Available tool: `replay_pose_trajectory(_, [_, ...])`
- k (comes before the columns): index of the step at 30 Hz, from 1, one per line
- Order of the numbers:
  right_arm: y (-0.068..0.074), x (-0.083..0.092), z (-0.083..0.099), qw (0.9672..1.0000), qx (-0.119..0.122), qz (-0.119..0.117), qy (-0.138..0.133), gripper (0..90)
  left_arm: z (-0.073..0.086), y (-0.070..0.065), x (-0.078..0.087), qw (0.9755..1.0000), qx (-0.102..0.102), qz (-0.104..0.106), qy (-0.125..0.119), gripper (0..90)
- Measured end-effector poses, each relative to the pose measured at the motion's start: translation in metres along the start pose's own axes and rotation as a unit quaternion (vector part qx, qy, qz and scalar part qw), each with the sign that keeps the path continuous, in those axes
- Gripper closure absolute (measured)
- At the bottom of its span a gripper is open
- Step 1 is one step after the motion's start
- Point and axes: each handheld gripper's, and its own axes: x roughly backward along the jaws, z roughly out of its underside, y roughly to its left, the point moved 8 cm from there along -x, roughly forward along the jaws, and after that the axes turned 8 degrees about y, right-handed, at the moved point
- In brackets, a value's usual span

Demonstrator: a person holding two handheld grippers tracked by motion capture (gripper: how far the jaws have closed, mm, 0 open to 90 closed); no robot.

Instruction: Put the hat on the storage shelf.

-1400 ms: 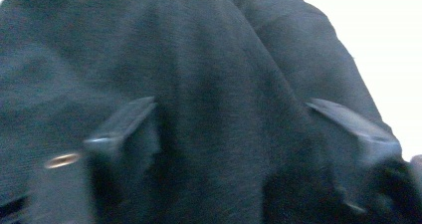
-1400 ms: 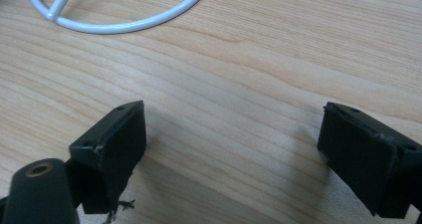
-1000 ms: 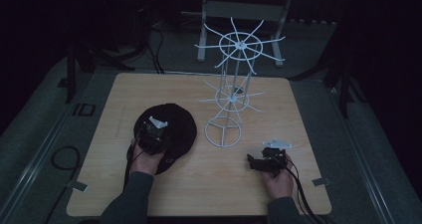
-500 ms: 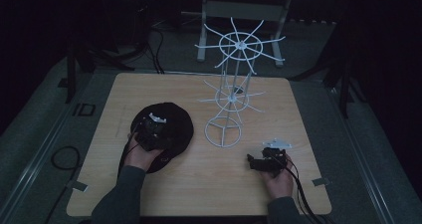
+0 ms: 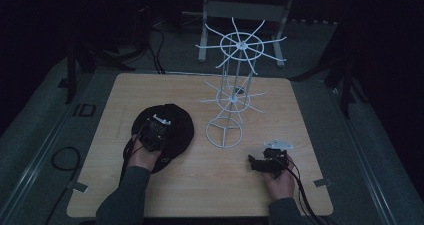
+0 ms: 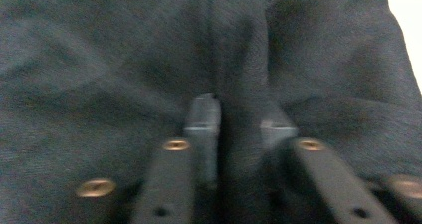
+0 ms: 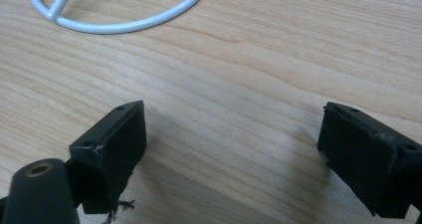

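Wooden worktop (image 5: 165,92), pale grain, carries every item listed.

White wire rack (image 5: 232,92): tallest item, upright near the middle of the worktop, ring base (image 7: 119,20) flat on the wood, two tiers of radiating arms, every arm bare. Nothing hangs on it.

Black cap (image 5: 172,130): dark fabric, lying flat just left of the rack's base, apart from it. Not yet lifted off the wood.

Left tool (image 5: 154,134): down on the cap, left of the rack. The left gripper view shows its jaws drawn near together with a fold of the cloth (image 6: 239,124) between them; judged to be pinching the cap, the grip only just made.

Right tool (image 5: 261,162): low over bare wood, right of and nearer the person than the rack's base, jaws spread wide, holding nothing.

Progress, as judged: early. Cap seized; lifting, carrying to the rack and hanging on an arm all remain.
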Motion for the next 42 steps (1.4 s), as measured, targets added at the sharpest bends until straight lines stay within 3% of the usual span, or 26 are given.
replay_pose_trajectory(7, [0.000, 0.000, 0.000, 1.0000, 0.001, 0.000, 0.000, 11.5, -0.004, 0.006, 0.015, 0.9991, 0.000, 0.023, -0.036, 84.6])
replay_pose_trajectory(13, [0.000, 0.000, 0.000, 1.0000, -0.001, 0.000, 0.000, 11.5, -0.007, 0.015, 0.031, 0.9964, 0.010, 0.036, -0.076, 84.8])
replay_pose_trajectory(26, [0.000, 0.000, 0.000, 1.0000, -0.002, 0.000, 0.000, 11.5, -0.011, 0.027, 0.052, 0.9925, 0.016, 0.037, -0.115, 84.9])
replay_pose_trajectory(35, [0.000, 0.000, 0.000, 1.0000, -0.001, 0.000, 0.001, 11.5, -0.013, 0.032, 0.063, 0.9881, 0.025, 0.057, -0.140, 84.9])
replay_pose_trajectory(42, [0.000, 0.000, 0.000, 1.0000, -0.001, 0.000, 0.001, 11.5, -0.016, 0.033, 0.073, 0.9831, 0.028, 0.076, -0.164, 84.9])
